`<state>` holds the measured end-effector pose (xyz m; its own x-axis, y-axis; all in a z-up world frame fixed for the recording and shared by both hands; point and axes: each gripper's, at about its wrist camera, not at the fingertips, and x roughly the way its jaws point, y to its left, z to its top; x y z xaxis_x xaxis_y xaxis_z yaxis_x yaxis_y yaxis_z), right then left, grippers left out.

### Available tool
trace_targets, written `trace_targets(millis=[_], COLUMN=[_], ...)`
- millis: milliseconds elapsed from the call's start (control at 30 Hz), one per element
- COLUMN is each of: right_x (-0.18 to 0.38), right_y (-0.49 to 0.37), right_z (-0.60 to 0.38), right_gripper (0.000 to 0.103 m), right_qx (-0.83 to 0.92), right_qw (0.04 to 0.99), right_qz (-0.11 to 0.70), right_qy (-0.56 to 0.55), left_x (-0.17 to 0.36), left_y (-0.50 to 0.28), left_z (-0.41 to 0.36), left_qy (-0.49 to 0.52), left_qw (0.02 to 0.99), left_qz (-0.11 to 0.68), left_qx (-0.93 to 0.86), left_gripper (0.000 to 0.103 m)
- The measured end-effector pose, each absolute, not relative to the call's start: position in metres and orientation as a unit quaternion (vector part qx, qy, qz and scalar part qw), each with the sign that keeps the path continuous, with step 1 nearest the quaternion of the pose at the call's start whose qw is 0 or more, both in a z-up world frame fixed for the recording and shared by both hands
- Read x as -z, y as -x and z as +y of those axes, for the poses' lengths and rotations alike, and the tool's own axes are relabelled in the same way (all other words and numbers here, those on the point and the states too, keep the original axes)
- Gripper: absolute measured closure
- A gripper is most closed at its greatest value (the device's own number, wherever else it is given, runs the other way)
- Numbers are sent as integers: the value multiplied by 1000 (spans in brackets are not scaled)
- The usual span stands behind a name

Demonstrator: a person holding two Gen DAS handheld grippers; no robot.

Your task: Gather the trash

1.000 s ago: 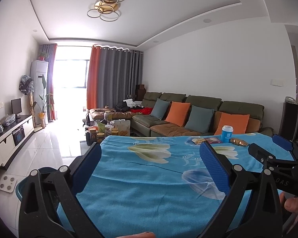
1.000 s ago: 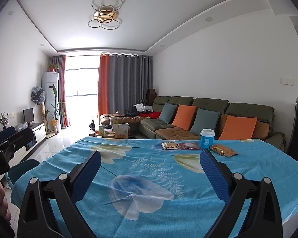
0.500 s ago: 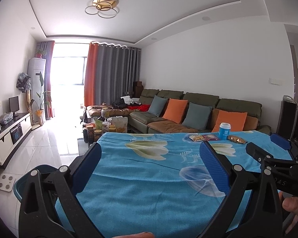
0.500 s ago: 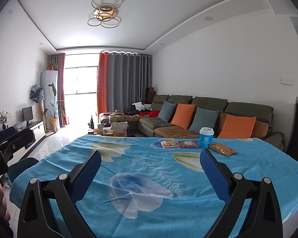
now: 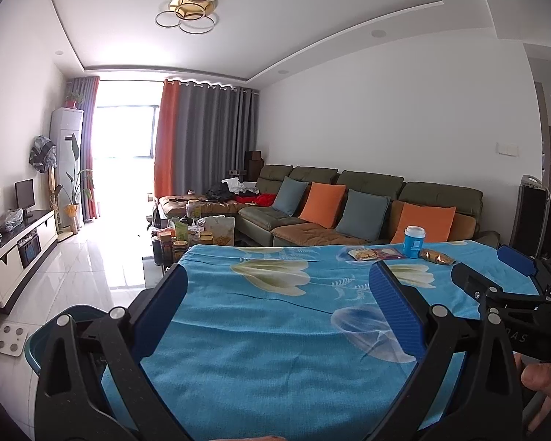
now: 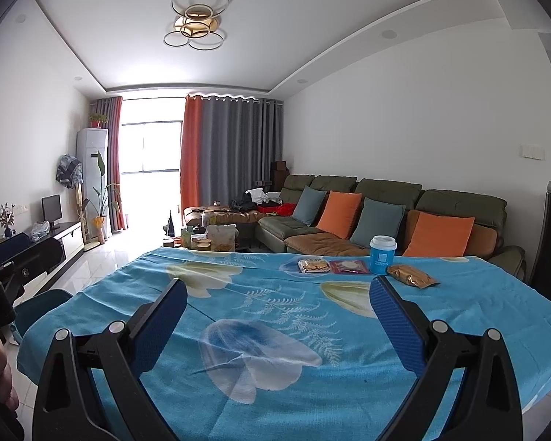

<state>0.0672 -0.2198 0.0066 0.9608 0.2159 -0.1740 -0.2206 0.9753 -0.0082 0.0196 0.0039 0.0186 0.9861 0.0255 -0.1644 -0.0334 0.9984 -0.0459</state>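
Scene: A table draped in a bright blue floral cloth point(image 6: 477, 305) stood in a living room, with a green sofa with orange and grey cushions point(image 6: 385, 217) behind it.
Trash: Four items sat grouped near the table's far edge: a clear packet of biscuits point(image 6: 313, 265), a flat red-and-white wrapper point(image 6: 349, 266), a blue paper cup with a white lid point(image 6: 382, 255) and a crinkled gold foil packet point(image 6: 412, 276), the cup just beside the gold packet.
Left gripper: The black two-finger left gripper with blue pads point(image 5: 277, 310) hung over the near part of the cloth, fingers spread wide and holding nothing.
Right gripper: The matching right gripper point(image 6: 277, 318) was likewise spread and empty, well short of the litter.
Step in hand: Judged to be the approach, with nothing yet collected.
Next move: Likely a reach across the table toward the gold packet or cup, the nearest pieces to the right gripper; the thin flat wrapper would probably need a low, careful pinch against the cloth.
Containers: A dark teal round bin point(image 5: 51, 334) showed on the floor beside the table's left corner; its contents could not be seen. Whether the cup held liquid could not be told.
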Motion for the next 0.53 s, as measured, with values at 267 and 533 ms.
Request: trace_targets(millis=[267, 533], right_x=[-6, -11], right_y=[-66, -72], right_z=[-220, -235], right_gripper=[7, 7], right_qx=[-111, -90], right_qw=[990, 993], right_qz=[88, 80], right_qy=[14, 12], left_x=[-16, -15], left_y=[-21, -31], left_z=[4, 2], left_qy=[28, 10], left_qw=[996, 995], left_qz=[84, 100], left_qx=[-20, -18], left_gripper=[6, 6])
